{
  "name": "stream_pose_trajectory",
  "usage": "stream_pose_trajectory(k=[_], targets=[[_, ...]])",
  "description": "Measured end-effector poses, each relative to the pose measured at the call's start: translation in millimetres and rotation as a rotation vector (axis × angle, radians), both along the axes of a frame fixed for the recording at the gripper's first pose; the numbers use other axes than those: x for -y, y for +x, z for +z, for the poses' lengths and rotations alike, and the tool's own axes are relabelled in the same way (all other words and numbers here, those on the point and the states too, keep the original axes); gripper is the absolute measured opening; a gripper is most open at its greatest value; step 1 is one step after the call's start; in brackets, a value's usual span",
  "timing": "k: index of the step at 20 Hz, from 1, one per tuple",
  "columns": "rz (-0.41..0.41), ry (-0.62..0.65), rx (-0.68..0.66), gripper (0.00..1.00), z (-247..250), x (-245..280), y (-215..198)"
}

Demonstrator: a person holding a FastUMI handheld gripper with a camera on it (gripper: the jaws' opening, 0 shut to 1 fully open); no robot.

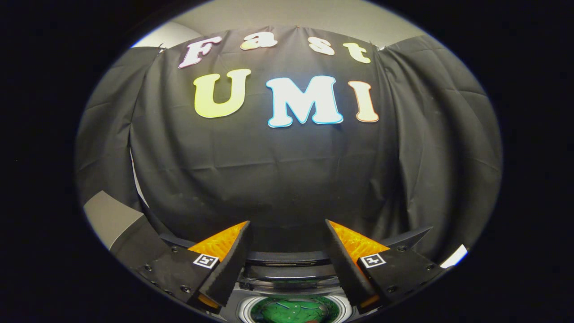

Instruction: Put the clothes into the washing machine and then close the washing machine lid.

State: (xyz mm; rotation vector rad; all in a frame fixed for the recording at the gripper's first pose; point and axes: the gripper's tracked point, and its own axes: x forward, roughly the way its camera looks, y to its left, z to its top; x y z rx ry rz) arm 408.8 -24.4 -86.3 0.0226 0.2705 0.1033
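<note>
Tongs [287,233] stand open and empty above the washing machine [291,309]; lower squarely toward the lid.

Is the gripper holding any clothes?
No, the gripper is open with nothing between its fingers; the washing machine drum sits below them.

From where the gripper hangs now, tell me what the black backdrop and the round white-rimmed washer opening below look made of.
The black backdrop looks like matte woven cloth: it hangs in soft folds and creases. The round white-rimmed washer opening looks like glossy moulded plastic, judging by its smooth sheen, though enamelled metal is possible. The green contents inside are too partial to tell. The gripper hangs open above it, its fingers holding nothing.
</note>
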Motion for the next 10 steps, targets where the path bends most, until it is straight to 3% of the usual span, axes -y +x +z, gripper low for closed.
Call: stream_pose_trajectory(k=[3, 10], targets=[[-0.004, -0.001, 0.010, 0.99, -10.7, 3.8, -40.2], [-0.003, -0.006, 0.022, 0.98, -15.9, 4.6, -66.3]])
